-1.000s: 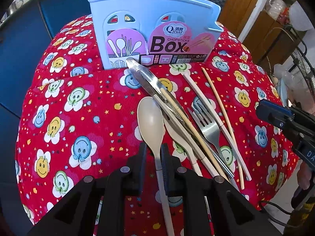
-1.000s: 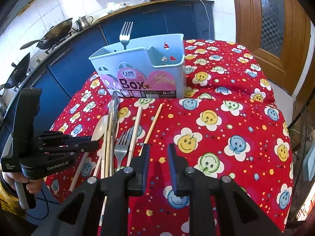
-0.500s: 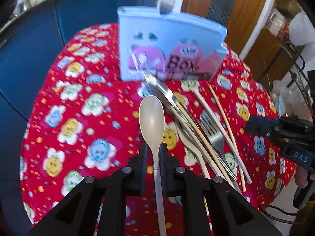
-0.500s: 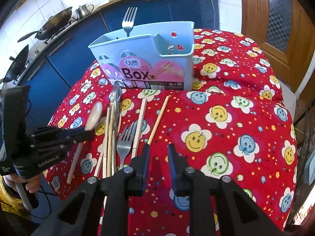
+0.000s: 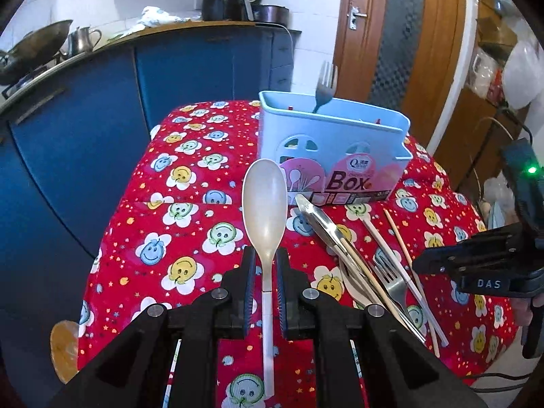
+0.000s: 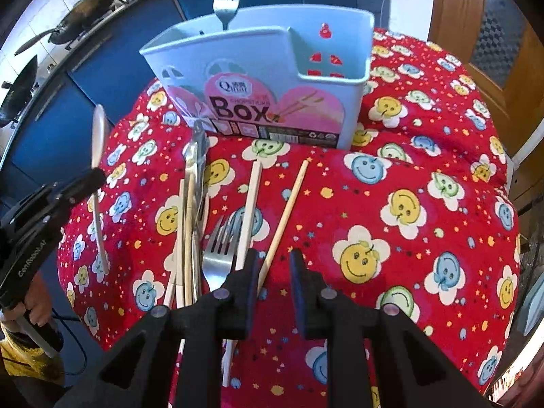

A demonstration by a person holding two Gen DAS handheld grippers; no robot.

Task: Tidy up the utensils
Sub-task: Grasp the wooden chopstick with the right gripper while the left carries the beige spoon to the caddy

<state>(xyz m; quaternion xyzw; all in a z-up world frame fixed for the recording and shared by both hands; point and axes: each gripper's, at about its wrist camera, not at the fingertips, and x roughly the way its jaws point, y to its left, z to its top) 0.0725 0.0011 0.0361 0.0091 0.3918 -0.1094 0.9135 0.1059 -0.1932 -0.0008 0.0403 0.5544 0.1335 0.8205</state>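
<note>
My left gripper [image 5: 265,268] is shut on the neck of a beige spoon [image 5: 264,204], held off the cloth with its bowl pointing toward the blue chopsticks box [image 5: 333,146]. A metal fork [image 5: 324,85] stands in the box. On the red cloth lie a knife [image 5: 316,217], a second fork [image 5: 391,278] and chopsticks [image 5: 408,261]. In the right wrist view my right gripper [image 6: 273,265] hangs low over that pile, its jaws a little apart with only cloth between them. A wooden chopstick [image 6: 292,197] runs under its left finger, and the lying fork [image 6: 217,255] is just to the left.
The table [image 6: 442,204] wears a red smiley-flower cloth and drops off on all sides. Blue cabinets [image 5: 85,142] with woks on the counter stand behind and to the left. A wooden door [image 5: 408,51] is at the back right. A hand [image 6: 37,309] holds the left gripper's handle.
The left gripper has lifted the spoon off the cloth and tipped upward, bringing the counter into view. The right gripper has moved in lower over the chopsticks and fork.
</note>
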